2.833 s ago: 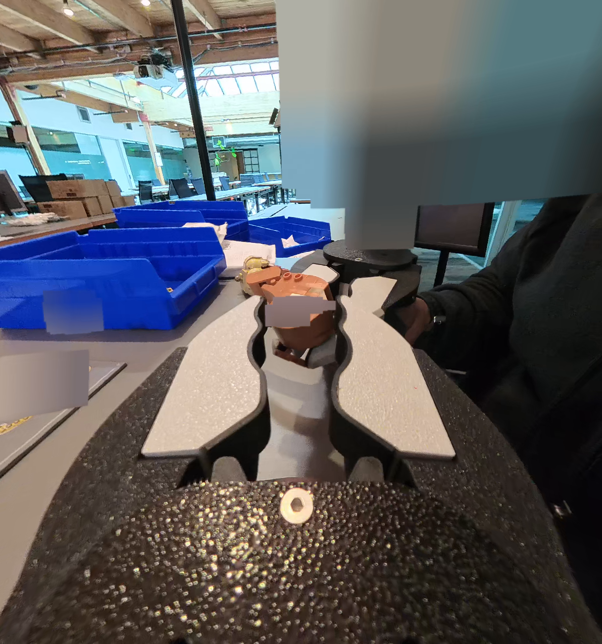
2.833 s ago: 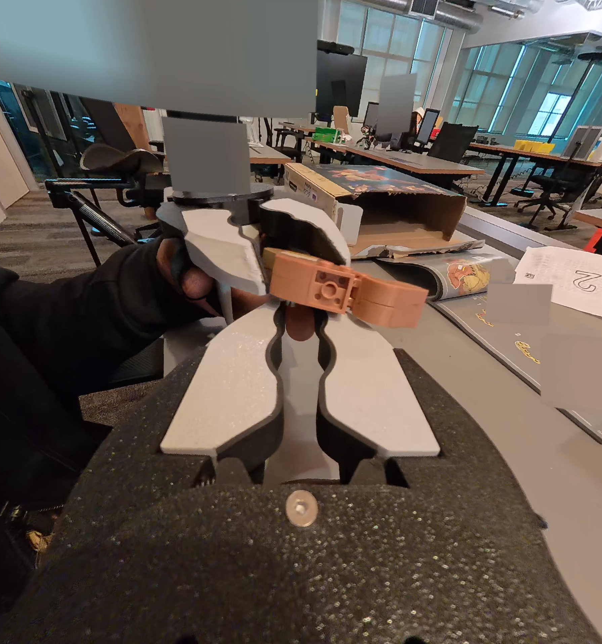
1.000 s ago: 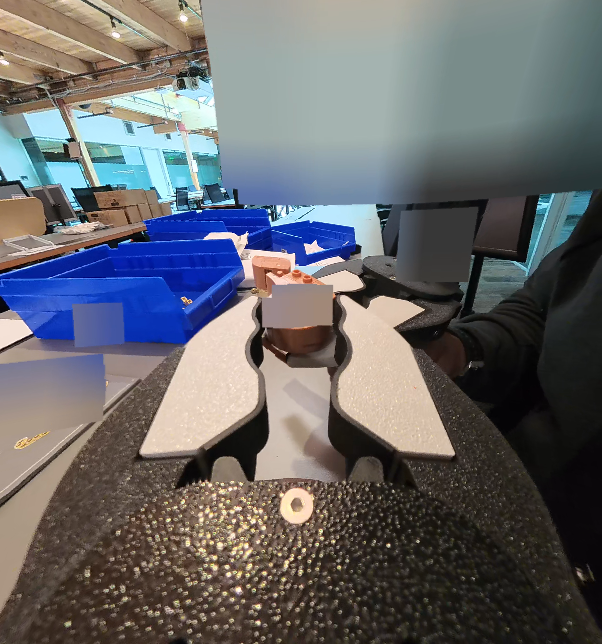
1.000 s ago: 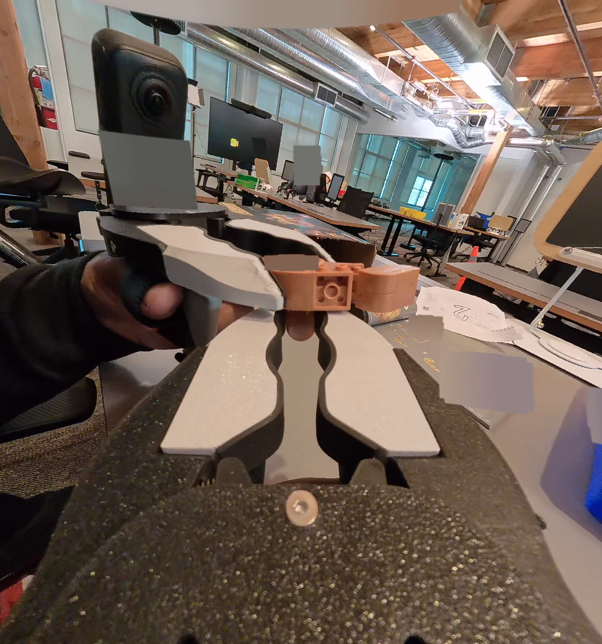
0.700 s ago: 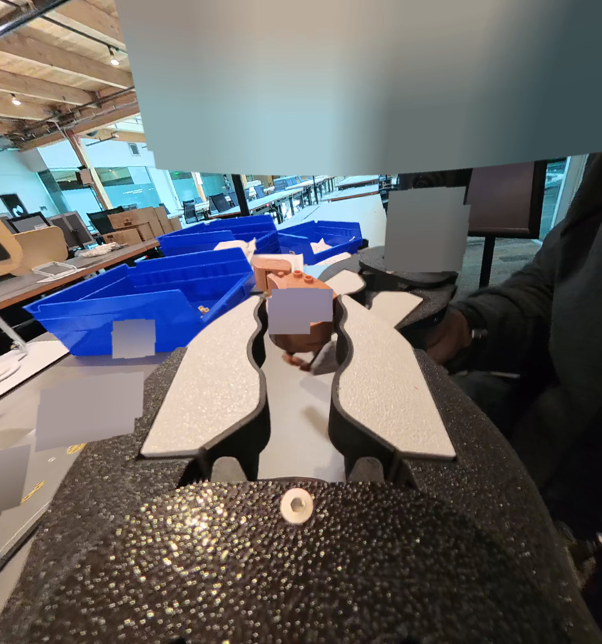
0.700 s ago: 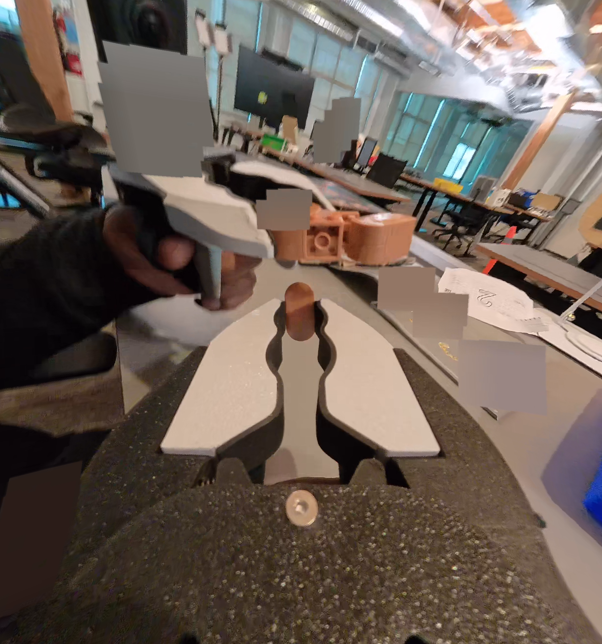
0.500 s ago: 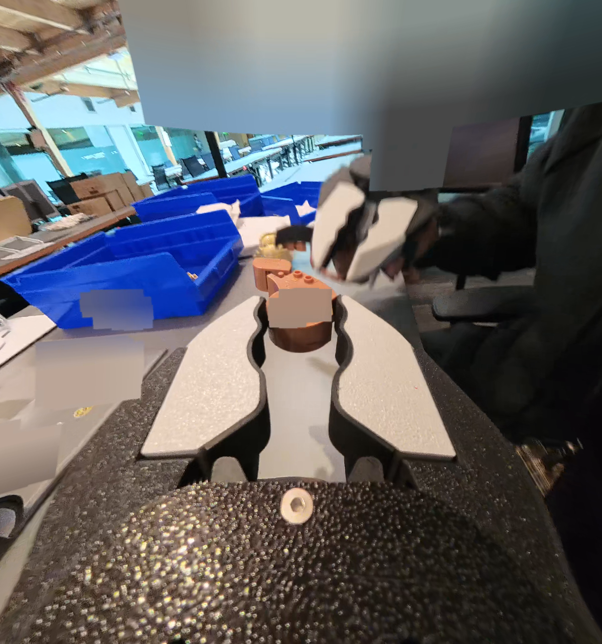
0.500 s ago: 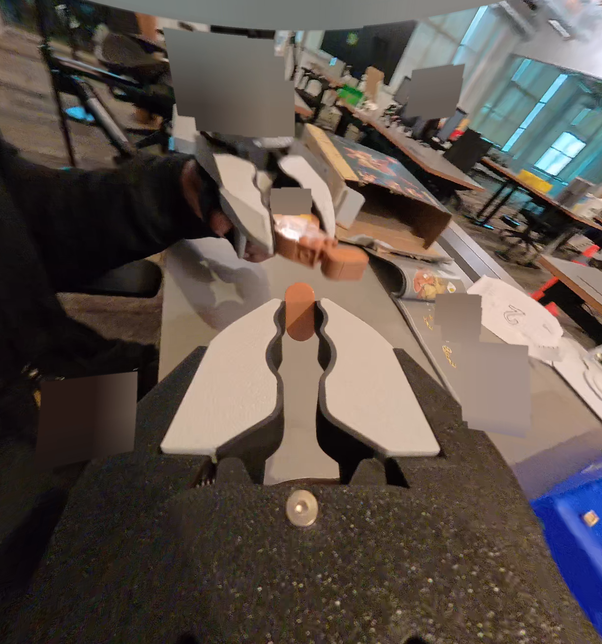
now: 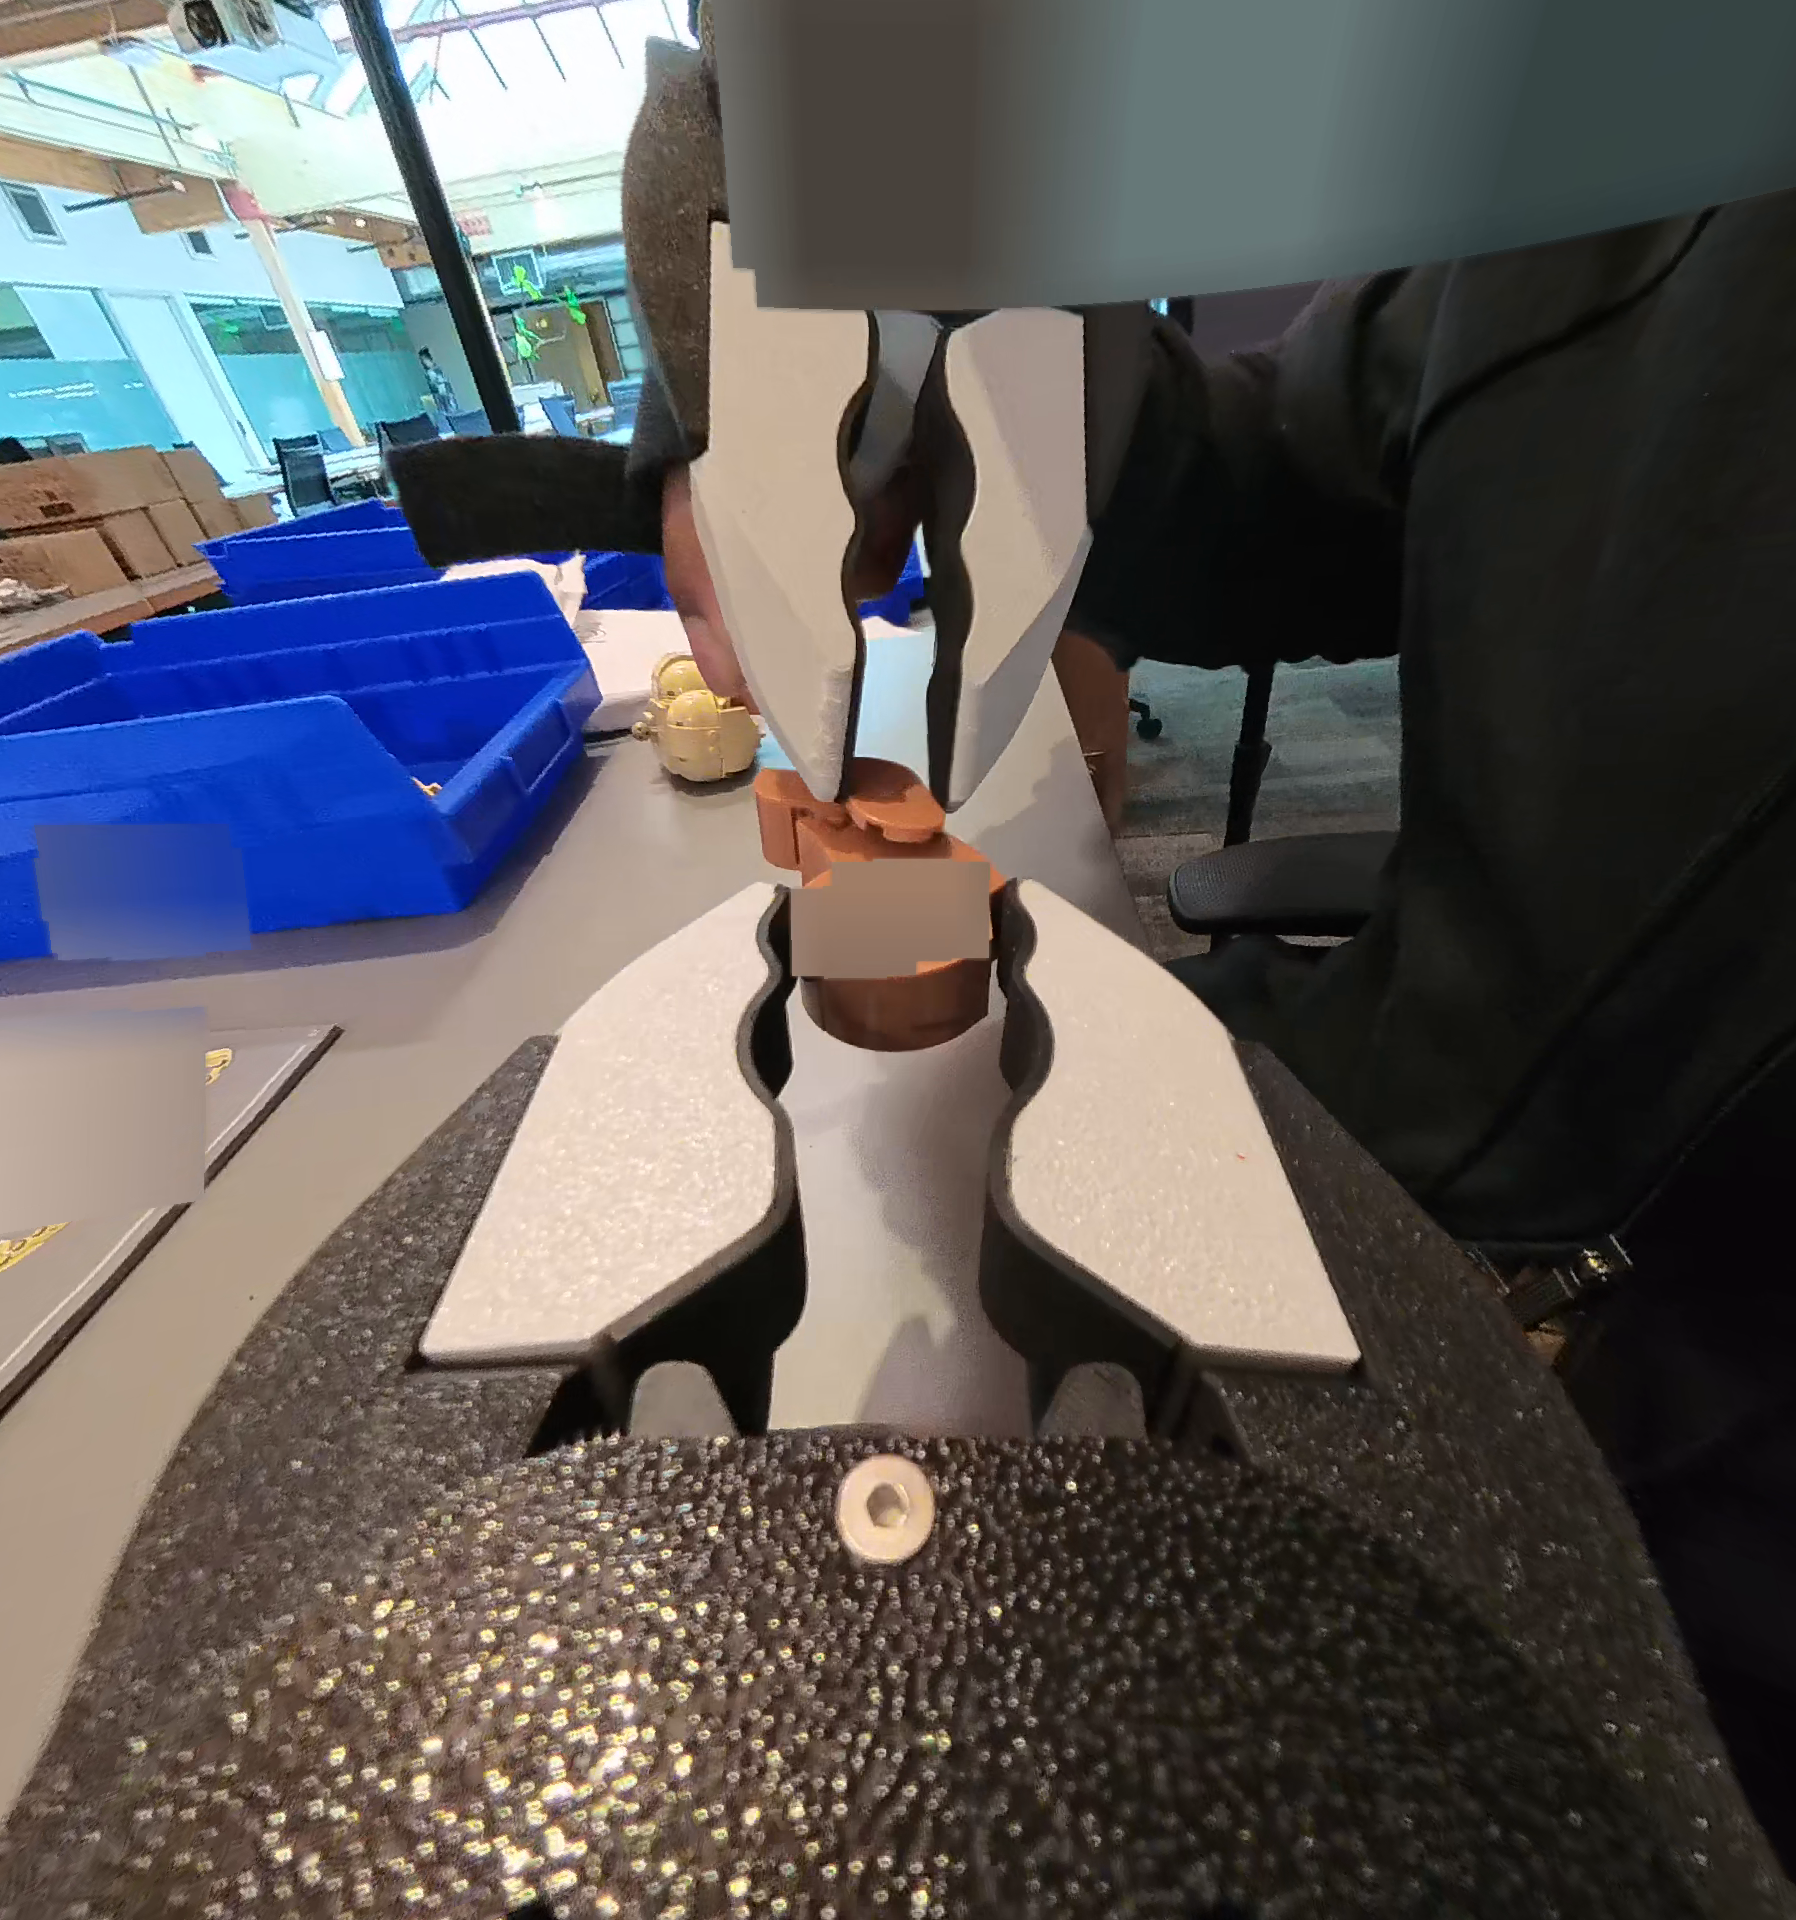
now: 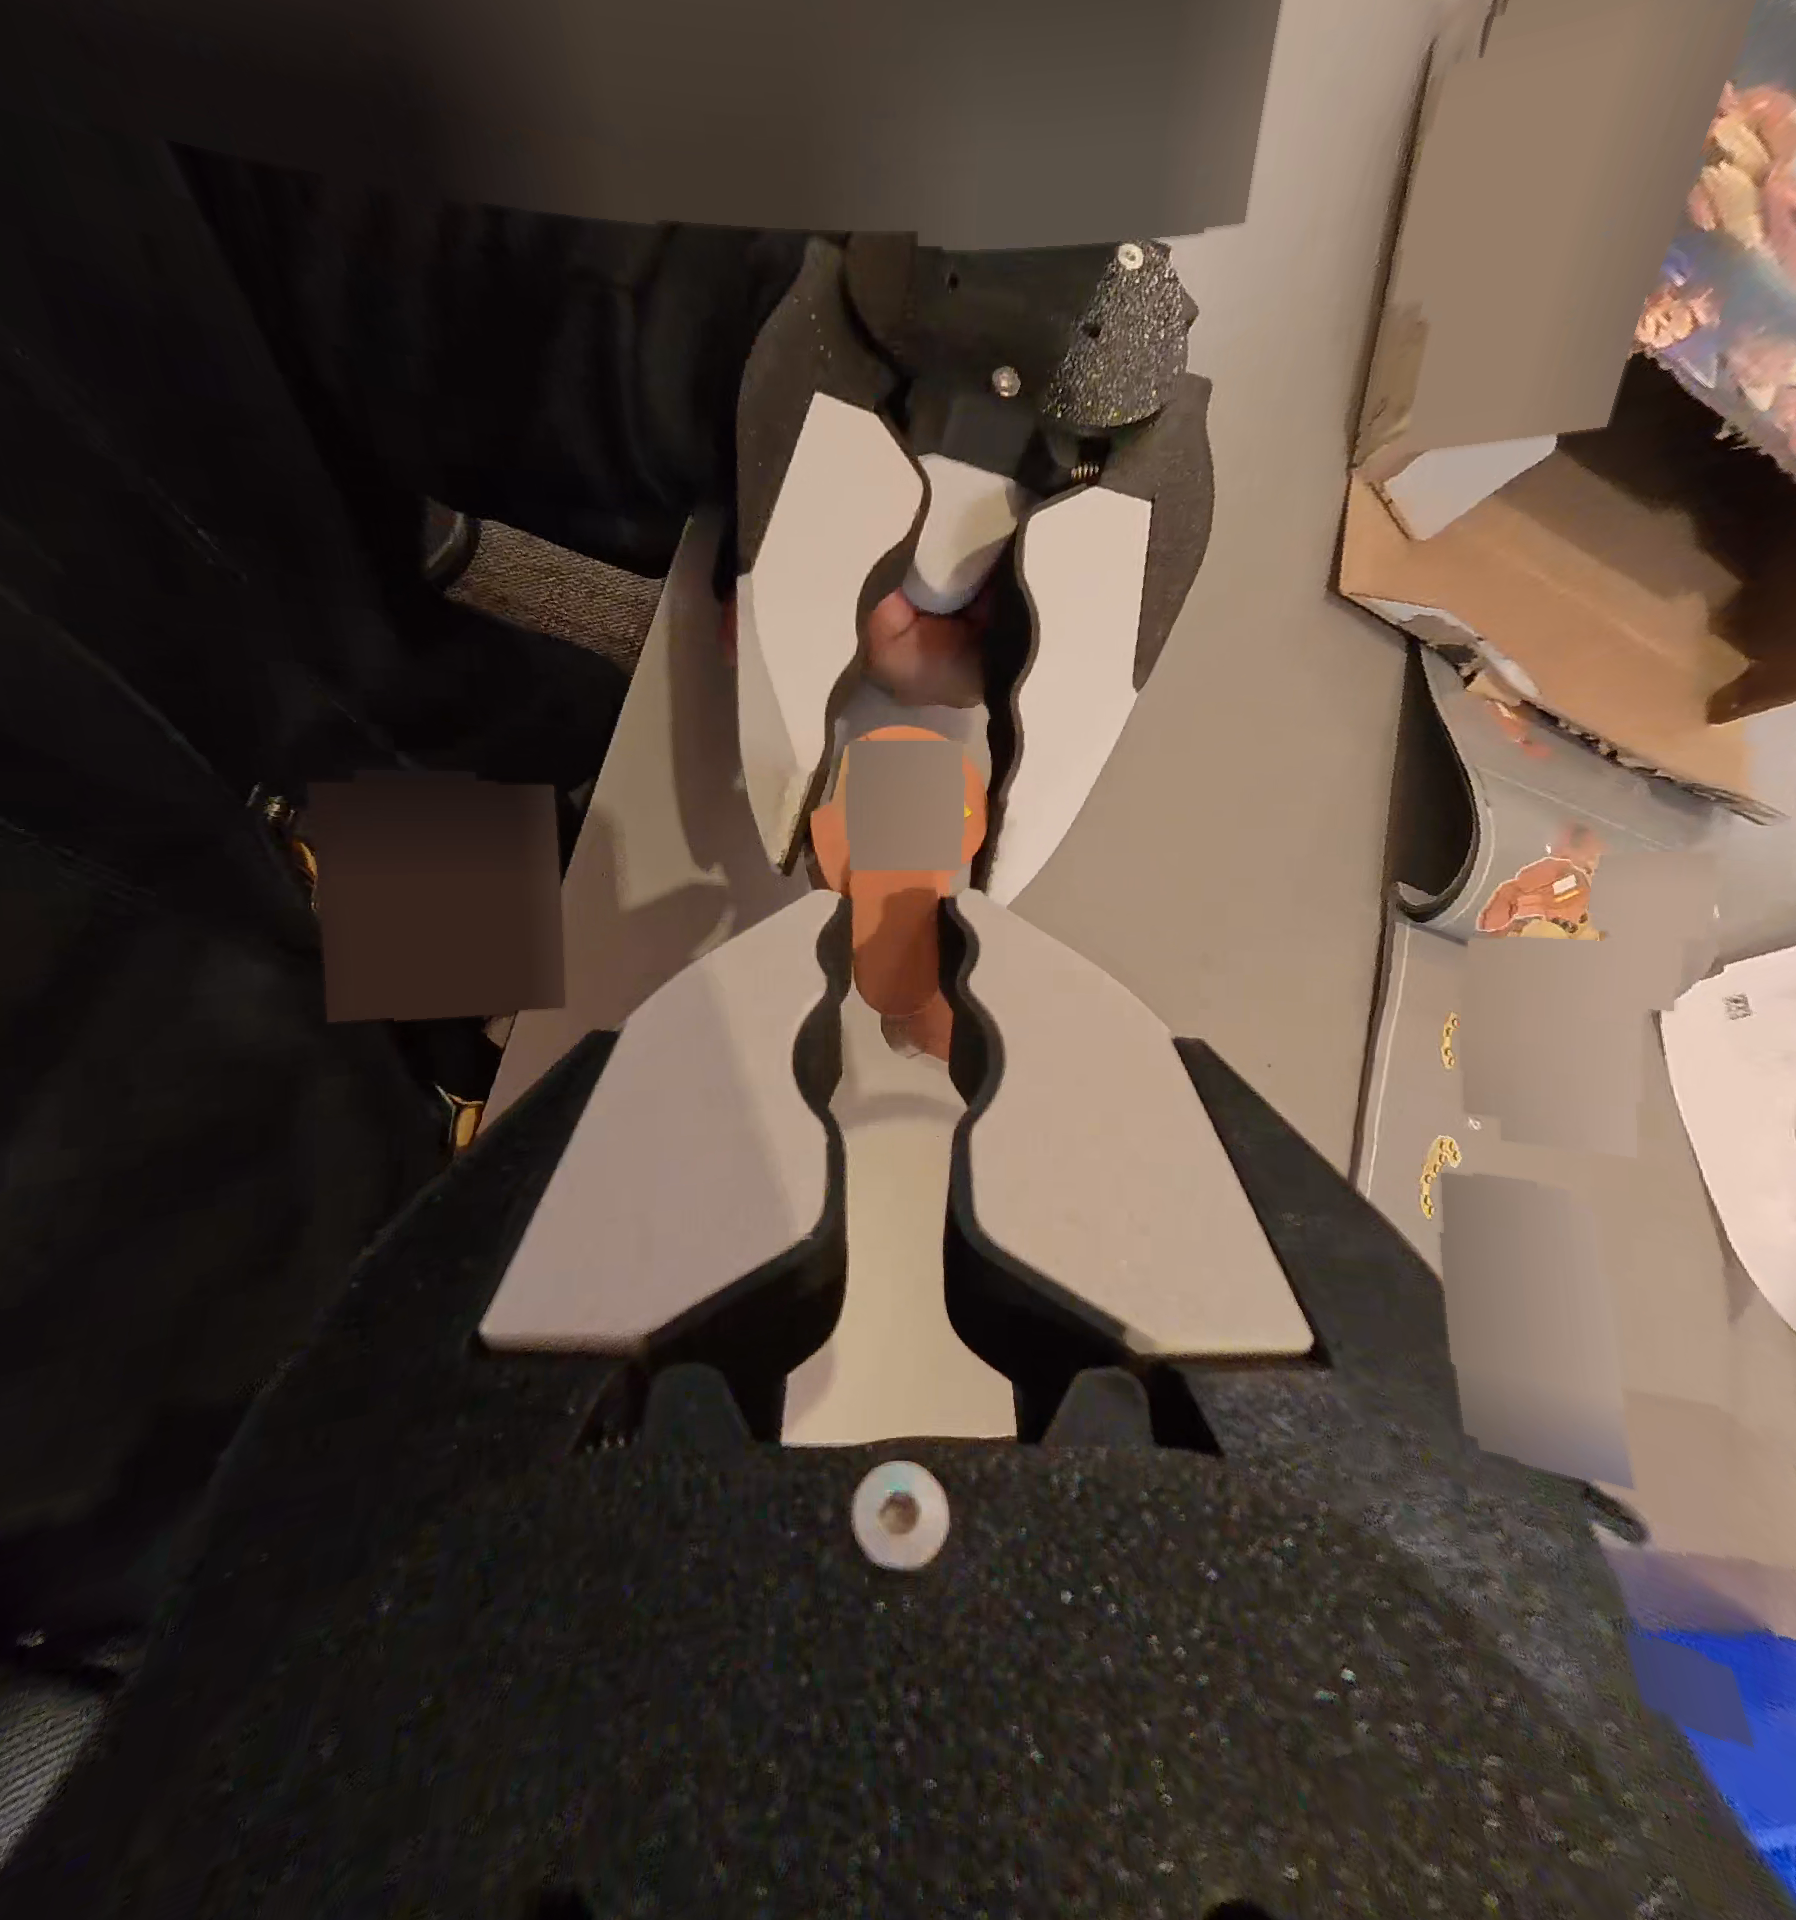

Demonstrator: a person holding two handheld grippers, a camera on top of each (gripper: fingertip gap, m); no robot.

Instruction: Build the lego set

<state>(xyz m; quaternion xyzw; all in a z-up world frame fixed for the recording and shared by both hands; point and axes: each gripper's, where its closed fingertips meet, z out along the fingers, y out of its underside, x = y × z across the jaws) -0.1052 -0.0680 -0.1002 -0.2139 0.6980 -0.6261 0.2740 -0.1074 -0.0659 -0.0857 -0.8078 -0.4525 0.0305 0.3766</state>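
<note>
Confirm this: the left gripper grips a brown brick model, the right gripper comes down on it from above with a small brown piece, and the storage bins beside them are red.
Wrong on one point: the storage bins are blue, as the left wrist view shows. The rest stands: the left gripper grips the brown brick model, and the right gripper comes down from above with a small brown piece.

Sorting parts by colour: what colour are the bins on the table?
Blue bins; left wrist view.

Left gripper (image 9: 894, 914) clamps a brown brick assembly (image 9: 889, 1003) level; right gripper (image 9: 889, 795) points down from above, pinching a small brown rounded plate (image 9: 894, 816).
</note>
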